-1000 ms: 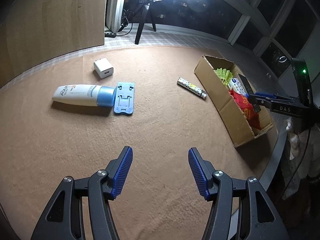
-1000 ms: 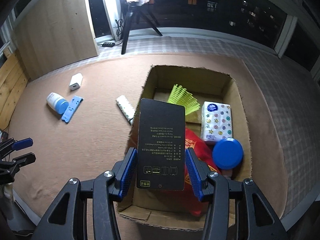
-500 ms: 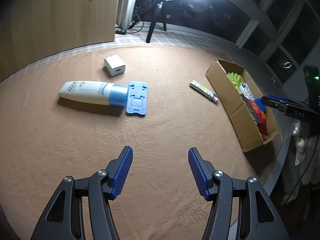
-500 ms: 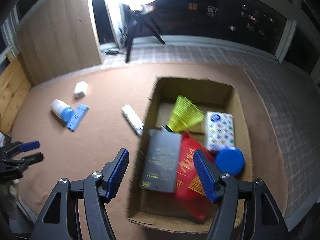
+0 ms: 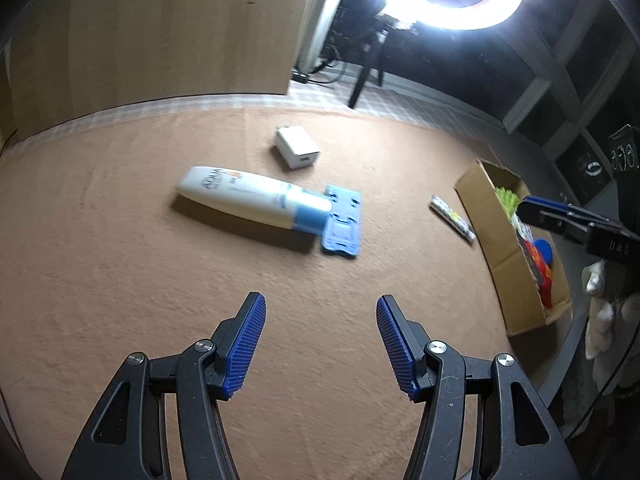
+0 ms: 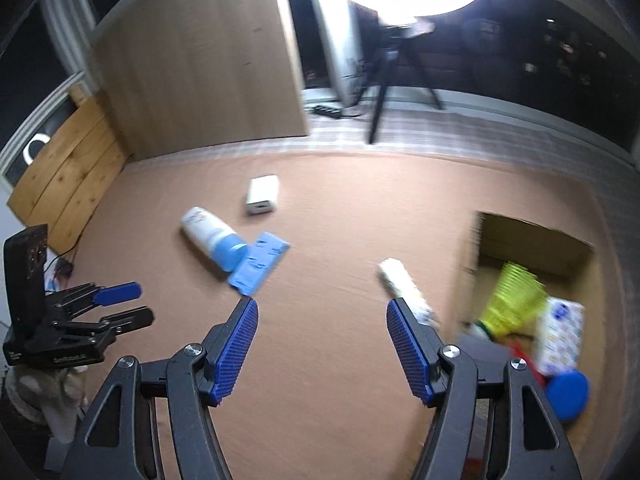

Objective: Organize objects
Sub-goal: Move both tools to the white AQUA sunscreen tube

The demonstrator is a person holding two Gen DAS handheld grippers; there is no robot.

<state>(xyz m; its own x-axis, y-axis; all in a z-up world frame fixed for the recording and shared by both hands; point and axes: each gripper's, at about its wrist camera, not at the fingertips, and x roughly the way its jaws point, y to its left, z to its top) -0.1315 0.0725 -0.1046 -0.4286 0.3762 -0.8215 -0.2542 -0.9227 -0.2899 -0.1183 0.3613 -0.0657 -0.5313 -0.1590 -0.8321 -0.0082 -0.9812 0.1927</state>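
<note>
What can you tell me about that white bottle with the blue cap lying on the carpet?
The white bottle is a smooth, plastic-looking tube lying on its side on the tan carpet. It has blue lettering and a small orange mark near its flat end. Its light blue cap seems closed and touches or overlaps the edge of a flat blue plastic holder. A white charger block sits just beyond it, not touching. Neither gripper touches it.

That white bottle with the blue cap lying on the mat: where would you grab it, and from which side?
Probably across the white body of the bottle, coming down from above with one finger on each long side. It lies flat, and its blue cap touches the blue plastic holder, so gripping mid-body stays clear of that. The left gripper is open and empty, facing it.
</note>
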